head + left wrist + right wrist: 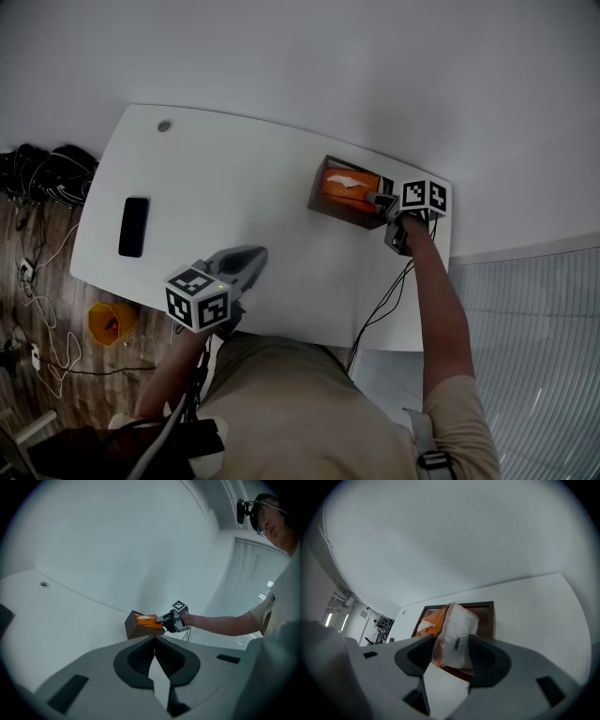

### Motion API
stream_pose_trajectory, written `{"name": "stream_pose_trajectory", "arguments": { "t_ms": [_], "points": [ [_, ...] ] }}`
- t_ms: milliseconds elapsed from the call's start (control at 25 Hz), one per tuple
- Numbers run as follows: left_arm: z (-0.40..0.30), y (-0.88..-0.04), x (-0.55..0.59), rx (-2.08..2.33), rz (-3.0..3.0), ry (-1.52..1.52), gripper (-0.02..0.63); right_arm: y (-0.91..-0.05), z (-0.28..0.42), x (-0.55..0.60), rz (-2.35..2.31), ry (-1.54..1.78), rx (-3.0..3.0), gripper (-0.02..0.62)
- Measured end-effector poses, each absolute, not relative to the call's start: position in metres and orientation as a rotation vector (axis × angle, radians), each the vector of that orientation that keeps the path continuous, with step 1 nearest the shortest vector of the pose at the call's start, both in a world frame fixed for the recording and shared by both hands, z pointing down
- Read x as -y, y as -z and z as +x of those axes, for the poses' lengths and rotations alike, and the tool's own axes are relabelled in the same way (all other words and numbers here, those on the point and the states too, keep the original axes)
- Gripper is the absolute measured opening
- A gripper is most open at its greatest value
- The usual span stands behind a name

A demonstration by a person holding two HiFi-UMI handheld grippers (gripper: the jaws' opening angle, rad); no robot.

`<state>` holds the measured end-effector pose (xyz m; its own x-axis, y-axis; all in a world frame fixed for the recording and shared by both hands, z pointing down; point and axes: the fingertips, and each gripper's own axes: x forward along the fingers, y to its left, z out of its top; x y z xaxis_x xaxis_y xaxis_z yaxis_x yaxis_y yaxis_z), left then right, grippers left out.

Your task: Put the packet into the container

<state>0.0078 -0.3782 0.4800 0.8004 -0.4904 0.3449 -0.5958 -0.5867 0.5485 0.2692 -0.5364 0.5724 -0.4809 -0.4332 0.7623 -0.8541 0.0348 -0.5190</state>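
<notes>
Ideally, with the right gripper [377, 199] clamped on the packet [349, 184], half inside the container [330, 212] at centre right, push it flat and low before parting the jaws (left gripper [249, 259], lower left, closed and idle).

A white table [281, 187] with rounded corners stands against a plain, pale grey wall [375, 56]. A small round cable hole [165, 125] sits near the table's far left corner. Left of the table is a wood-plank floor [19, 230], with a heap of black cables [42, 173] by the wall. Pale ribbed blinds [534, 319] fill the right side. The light is soft and even.
</notes>
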Motion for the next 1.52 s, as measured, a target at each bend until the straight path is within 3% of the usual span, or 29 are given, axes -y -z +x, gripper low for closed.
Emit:
{"name": "stream_pose_trajectory", "arguments": {
  "t_ms": [440,1000,1040,1120,1200,1360,1520],
  "points": [
    [0.007,-0.486,0.379,0.805,2.301,-0.213,0.009,-0.558,0.285,0.531,1.354,-1.295,1.951,0.274],
    [0.025,-0.470,0.394,0.739,2.360,-0.228,0.009,-0.493,0.262,0.522,1.422,-1.517,2.395,0.272],
    [0.029,-0.463,0.399,0.732,2.387,-0.225,0.009,-0.483,0.257,0.521,1.408,-1.529,2.448,0.261],
    [0.035,-0.447,0.410,0.728,2.435,-0.204,0.009,-0.463,0.243,0.514,1.362,-1.522,2.558,0.121],
    [0.034,-0.436,0.416,0.731,2.456,-0.180,0.009,-0.451,0.222,0.502,1.286,-1.456,2.645,0.040],
    [0.024,-0.427,0.418,0.748,2.458,-0.149,0.009,-0.449,0.189,0.480,1.151,-1.255,2.667,0.015],
    [0.015,-0.428,0.416,0.745,2.449,-0.149,0.009,-0.432,0.152,0.460,1.034,-1.271,2.751,0.015]
  ]
}}
